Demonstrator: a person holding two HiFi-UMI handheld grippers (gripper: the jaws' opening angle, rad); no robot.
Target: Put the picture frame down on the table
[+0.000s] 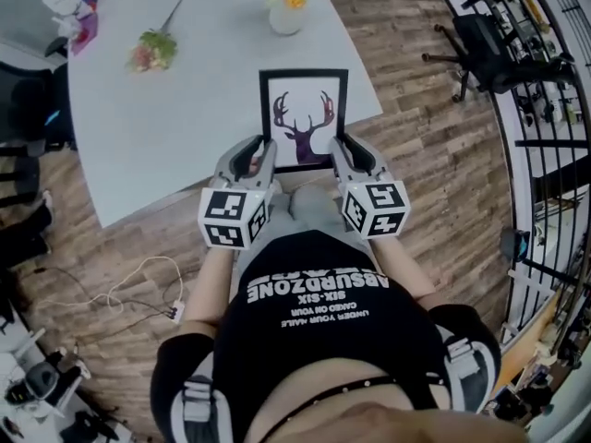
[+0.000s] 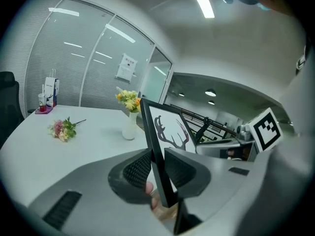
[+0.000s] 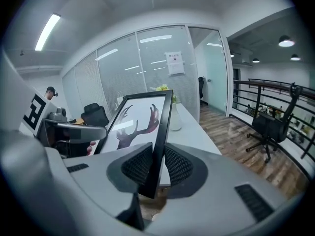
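Note:
A black picture frame (image 1: 304,116) with a dark deer-head print is held over the near edge of the white table (image 1: 185,127). My left gripper (image 1: 263,152) is shut on the frame's left side (image 2: 158,159). My right gripper (image 1: 338,148) is shut on its right side (image 3: 156,151). In the left gripper view the print faces right and the frame's edge runs between the ribbed pads (image 2: 140,168). In the right gripper view the picture frame (image 3: 140,127) tilts back toward the table, and the left gripper (image 3: 74,129) shows beyond it.
A white vase of yellow flowers (image 1: 285,3) stands at the table's far side, just beyond the frame. A small loose bouquet (image 1: 153,49) lies to the far left, with small boxes (image 1: 74,7) at the corner. A black office chair (image 1: 489,49) stands on the wood floor to the right.

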